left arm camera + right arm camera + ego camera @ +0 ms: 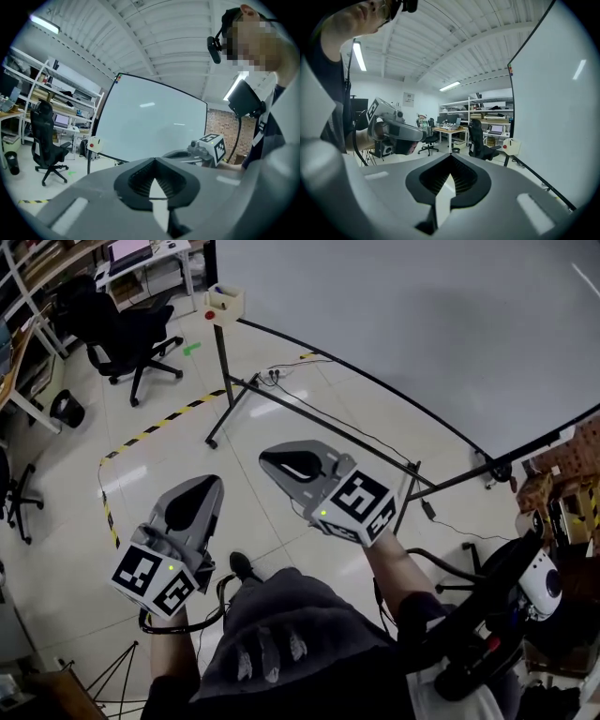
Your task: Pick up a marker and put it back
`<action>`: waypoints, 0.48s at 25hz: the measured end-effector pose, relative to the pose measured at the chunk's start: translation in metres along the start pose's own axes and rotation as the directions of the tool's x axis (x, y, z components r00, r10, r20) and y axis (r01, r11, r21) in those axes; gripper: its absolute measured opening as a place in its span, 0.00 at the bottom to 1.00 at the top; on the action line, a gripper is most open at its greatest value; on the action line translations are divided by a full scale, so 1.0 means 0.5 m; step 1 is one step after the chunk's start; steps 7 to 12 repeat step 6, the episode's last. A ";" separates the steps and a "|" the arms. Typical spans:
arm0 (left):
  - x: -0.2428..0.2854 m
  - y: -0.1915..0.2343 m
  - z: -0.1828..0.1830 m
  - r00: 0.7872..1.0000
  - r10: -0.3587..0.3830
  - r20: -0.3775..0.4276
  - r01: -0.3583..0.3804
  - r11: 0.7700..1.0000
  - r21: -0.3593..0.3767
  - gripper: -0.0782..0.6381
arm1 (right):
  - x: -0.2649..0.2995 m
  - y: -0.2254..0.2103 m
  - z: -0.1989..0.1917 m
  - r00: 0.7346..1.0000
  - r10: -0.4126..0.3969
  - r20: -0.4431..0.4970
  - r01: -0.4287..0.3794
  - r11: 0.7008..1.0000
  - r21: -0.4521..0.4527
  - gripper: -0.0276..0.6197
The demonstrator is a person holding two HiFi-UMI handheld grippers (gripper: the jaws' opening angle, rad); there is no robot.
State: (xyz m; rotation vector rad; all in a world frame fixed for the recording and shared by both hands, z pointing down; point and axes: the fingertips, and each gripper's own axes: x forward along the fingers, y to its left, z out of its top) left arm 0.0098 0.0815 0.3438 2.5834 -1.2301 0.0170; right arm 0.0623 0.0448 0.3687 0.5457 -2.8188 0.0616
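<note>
The 2 tongs were shut, tips together, nothing in them. The left gripper (208,486) and right gripper (269,461) hung side by side over the floor (169,451), near the whiteboard (422,324). I couldn't make out a marker (something blue stuck out of the small box (226,306) at the board's corner, too tiny to tell).

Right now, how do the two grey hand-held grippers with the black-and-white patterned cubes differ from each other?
The left grey gripper sits lower in the head view, over the pale floor; the right grey gripper sits higher, nearer the whiteboard's black stand. The left one points up the picture; the right one slants towards its left. Both carry a patterned cube, and both have fingers closed on nothing.
</note>
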 end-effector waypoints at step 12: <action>0.027 -0.096 -0.048 0.999 0.023 -0.022 -0.023 1.000 0.005 0.12 | -0.090 -0.006 -0.044 1.000 0.025 0.011 -0.025 1.000 0.010 0.04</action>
